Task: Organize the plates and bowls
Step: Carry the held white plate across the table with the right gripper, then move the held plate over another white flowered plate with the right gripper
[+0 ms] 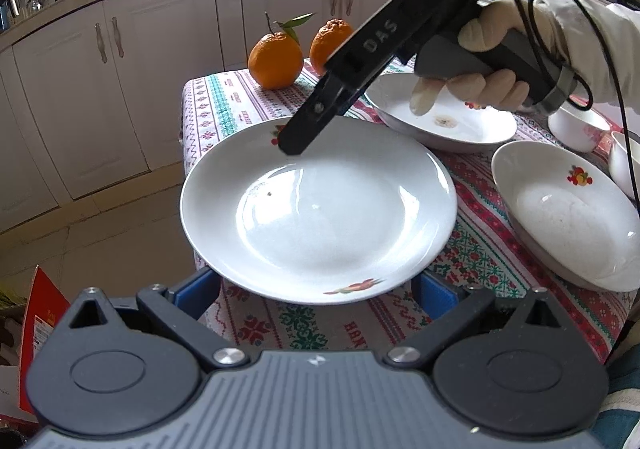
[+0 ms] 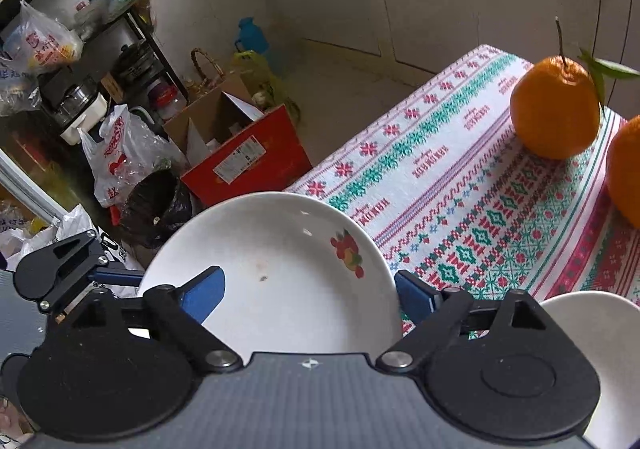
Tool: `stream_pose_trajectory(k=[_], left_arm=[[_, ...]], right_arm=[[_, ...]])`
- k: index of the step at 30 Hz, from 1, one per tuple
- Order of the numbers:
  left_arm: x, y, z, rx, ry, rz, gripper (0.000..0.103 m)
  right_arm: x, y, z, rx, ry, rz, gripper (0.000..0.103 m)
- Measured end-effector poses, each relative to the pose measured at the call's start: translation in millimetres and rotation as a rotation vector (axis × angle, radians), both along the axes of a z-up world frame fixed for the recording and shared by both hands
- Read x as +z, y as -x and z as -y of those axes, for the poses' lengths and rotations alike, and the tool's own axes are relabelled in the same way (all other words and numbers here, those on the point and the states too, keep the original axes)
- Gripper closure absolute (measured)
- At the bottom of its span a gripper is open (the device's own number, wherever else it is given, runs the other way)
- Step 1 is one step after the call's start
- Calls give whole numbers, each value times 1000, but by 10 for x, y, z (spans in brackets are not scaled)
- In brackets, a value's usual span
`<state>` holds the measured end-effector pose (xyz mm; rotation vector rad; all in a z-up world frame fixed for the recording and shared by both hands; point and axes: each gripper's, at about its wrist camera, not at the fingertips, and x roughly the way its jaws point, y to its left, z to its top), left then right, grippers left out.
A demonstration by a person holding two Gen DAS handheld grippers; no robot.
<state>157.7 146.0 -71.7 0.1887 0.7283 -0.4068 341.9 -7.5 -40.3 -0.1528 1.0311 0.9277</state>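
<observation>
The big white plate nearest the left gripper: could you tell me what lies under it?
Around the plate only patterned tablecloth shows. Its near rim overhangs the table edge; whatever lies beneath its middle is hidden.

A cream glove (image 1: 486, 45) and pale sleeve (image 1: 588, 49) are worn; black grippers (image 1: 316, 117) marked "DAS", blue-padded fingers (image 2: 206, 295), black cable trailing.
</observation>
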Motion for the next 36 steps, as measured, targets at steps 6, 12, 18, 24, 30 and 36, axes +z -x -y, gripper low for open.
stream_pose_trajectory(k=[6,12,18,24,30,36], left_arm=[[65,83,5,18,-12,16,2],[205,253,14,58,-3,45,2],[323,543,129,66,0,70,2],[323,819,293,71,27,62,2],[280,1028,453,58,60,45,2],[222,1152,672,19,76,38,2]], right_arm=[[205,166,162,-10,-15,34,4],[419,502,372,-22,-34,80,1],[552,924,582,-54,-69,109,0],[580,1390,812,-127,-78,143,0],[477,1909,1047,-201,-42,197,0],[404,2295,1312,-295,-30,237,0]])
